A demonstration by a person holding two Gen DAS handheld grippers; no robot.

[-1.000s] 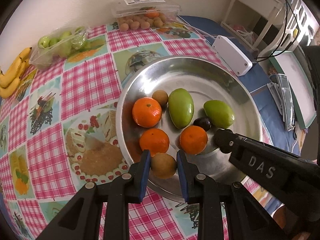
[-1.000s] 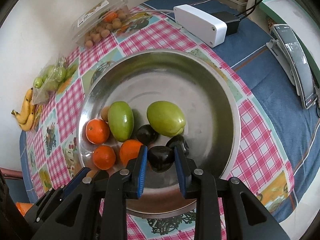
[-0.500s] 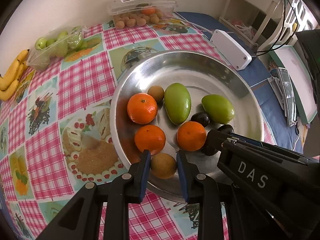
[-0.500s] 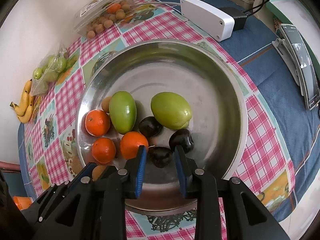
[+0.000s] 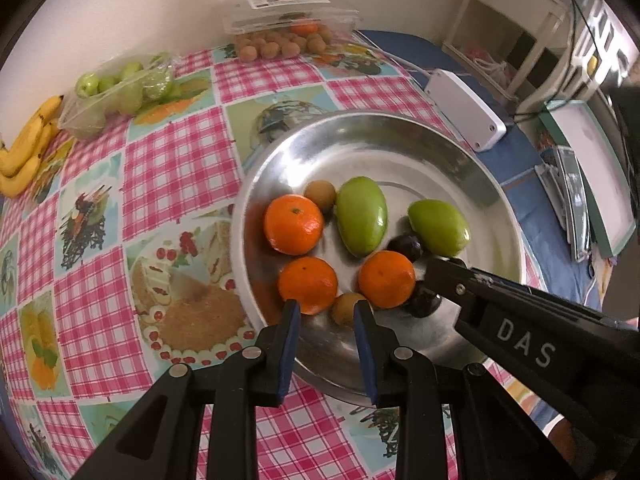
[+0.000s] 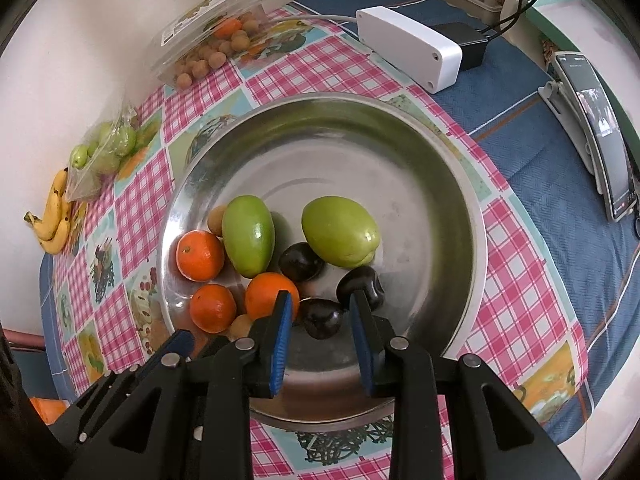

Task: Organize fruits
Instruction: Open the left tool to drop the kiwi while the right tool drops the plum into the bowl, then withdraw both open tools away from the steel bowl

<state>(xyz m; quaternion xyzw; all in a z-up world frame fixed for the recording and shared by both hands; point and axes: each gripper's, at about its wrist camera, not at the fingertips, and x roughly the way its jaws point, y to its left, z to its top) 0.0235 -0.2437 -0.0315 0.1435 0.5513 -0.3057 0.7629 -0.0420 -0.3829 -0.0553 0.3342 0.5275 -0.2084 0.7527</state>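
A steel bowl [image 5: 360, 120] [image 6: 320, 98] on the checked tablecloth holds three tangerines [image 5: 294, 224], two green mangoes [image 5: 362, 216], some dark plums and small brown fruits. My left gripper [image 5: 326, 306] hangs over the bowl's near side, slightly open. A small brown fruit [image 5: 346, 308] lies in the bowl below its gap, clear of the pads. My right gripper [image 6: 320, 298] is likewise slightly open above a dark plum [image 6: 322, 318], which rests on the bowl floor beside a tangerine [image 6: 272, 296]. The two grippers stand side by side.
Bananas [image 5: 24, 152], a bag of green fruits [image 5: 116, 92] and a clear box of small brown fruits [image 5: 288, 28] line the wall. A white box [image 5: 464, 108] and a phone on a stand [image 6: 596, 128] lie to the right on blue cloth.
The brown fruit has dropped out of the left jaws into the bowl, and the dark plum has dropped out of the right jaws. Both now look smaller and lower.
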